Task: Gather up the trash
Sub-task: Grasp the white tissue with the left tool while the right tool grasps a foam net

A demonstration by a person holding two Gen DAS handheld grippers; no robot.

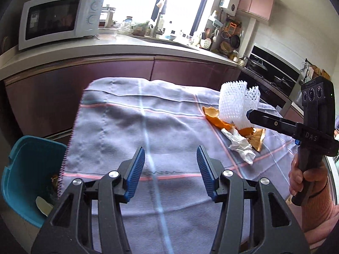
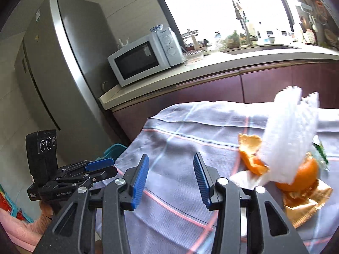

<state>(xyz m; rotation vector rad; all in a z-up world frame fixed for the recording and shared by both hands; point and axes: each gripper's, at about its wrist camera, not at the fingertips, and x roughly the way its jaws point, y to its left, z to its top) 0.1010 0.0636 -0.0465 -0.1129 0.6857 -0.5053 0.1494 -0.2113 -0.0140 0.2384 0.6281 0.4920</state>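
A pile of trash lies at the right of the cloth-covered table (image 1: 131, 131): a white foam net (image 1: 235, 103), orange peel (image 1: 214, 116), a crumpled white tissue (image 1: 241, 146) and a gold wrapper (image 1: 257, 140). In the right wrist view the foam net (image 2: 290, 139), orange peel (image 2: 252, 156), an orange piece (image 2: 300, 175) and the gold wrapper (image 2: 305, 205) sit right of my right gripper (image 2: 170, 175), which is open and empty. My left gripper (image 1: 170, 169) is open and empty over the cloth's middle. The right gripper's fingertip (image 1: 254, 115) reaches the net's base.
A teal bin (image 1: 25, 173) with some scraps inside stands at the table's left edge. Behind the table runs a counter (image 1: 131, 42) with a microwave (image 1: 59, 19) and a sink area. A fridge (image 2: 55, 63) stands at the left.
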